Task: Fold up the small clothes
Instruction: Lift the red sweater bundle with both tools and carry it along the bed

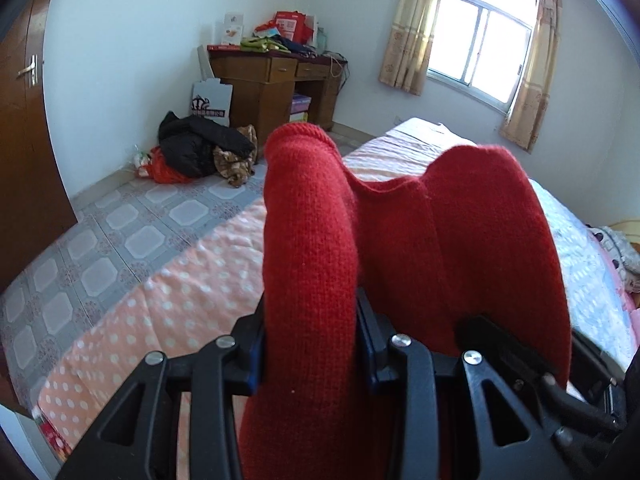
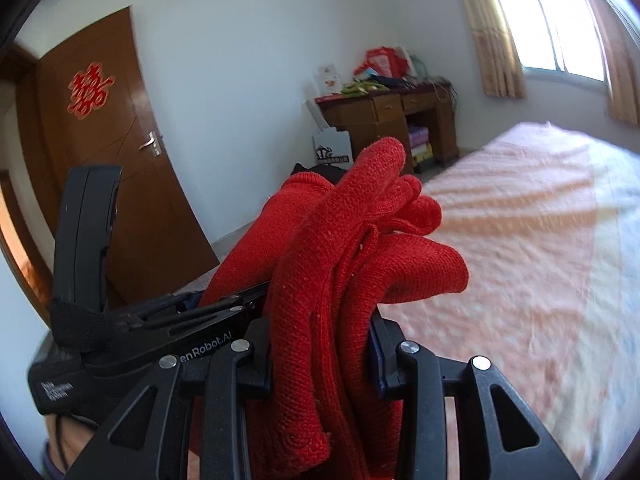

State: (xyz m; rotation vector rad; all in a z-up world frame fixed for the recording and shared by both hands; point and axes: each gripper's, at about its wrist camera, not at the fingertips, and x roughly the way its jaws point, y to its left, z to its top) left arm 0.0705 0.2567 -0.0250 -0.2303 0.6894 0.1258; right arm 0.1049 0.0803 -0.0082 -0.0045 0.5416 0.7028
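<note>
A red knitted garment (image 1: 312, 240) is held up in the air above the bed (image 1: 180, 280). My left gripper (image 1: 310, 344) is shut on a bunched fold of it, and the knit rises in front of the lens and hides the fingertips. My right gripper (image 2: 320, 356) is shut on another thick bunch of the same red garment (image 2: 320, 280), close beside the left gripper, whose black body (image 2: 132, 320) shows at the left of the right wrist view. The cloth spans between the two grippers.
The bed has a pink dotted cover (image 2: 520, 240) with a pale blue part (image 1: 580, 260) at the right. A tiled floor (image 1: 100, 240), a clothes pile (image 1: 200, 152), a wooden desk (image 1: 272, 88), a brown door (image 2: 120, 140) and a window (image 1: 480, 40) lie beyond.
</note>
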